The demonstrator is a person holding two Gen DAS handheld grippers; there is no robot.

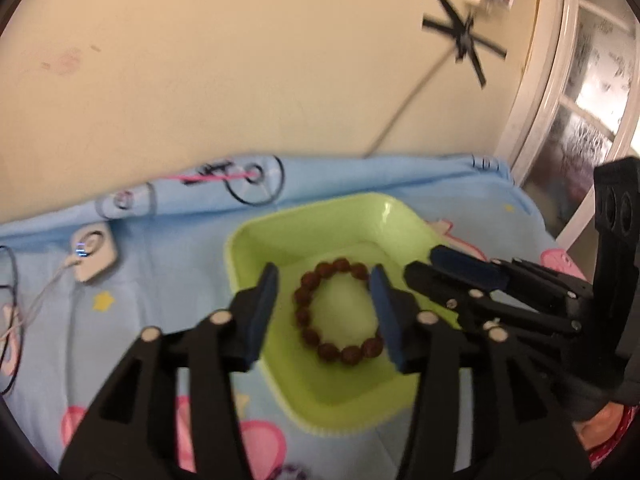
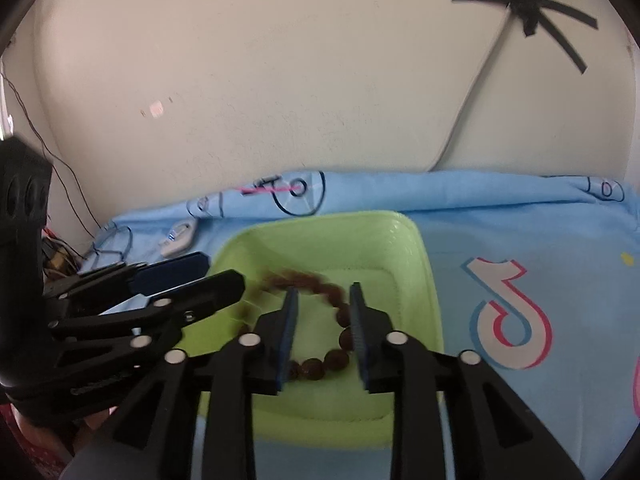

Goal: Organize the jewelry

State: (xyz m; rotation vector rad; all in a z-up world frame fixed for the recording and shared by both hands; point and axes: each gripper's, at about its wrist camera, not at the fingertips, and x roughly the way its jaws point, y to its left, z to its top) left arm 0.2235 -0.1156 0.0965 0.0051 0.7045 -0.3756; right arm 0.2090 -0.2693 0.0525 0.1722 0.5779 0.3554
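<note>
The bead bracelet is seen lying as a closed ring on the floor of the green tray, in the lower centre of both frames; it is judged already put away, and no other jewellery can be made out on the blue printed cloth, so what is left of the task cannot be told.

In the left wrist view, at the left edge, a small white device with a lit ring and a cable is shown near the tray. In the centre, the left gripper is held over the tray with its jaws about half open, the bracelet framed between them but not pressed. To the right, the right gripper is seen from the side, its pads nearly together and empty.

In the right wrist view, thin wires at the left edge are added. From this gripper's own camera, part of the bracelet shows through a narrow gap between its jaws; nothing is gripped.
</note>
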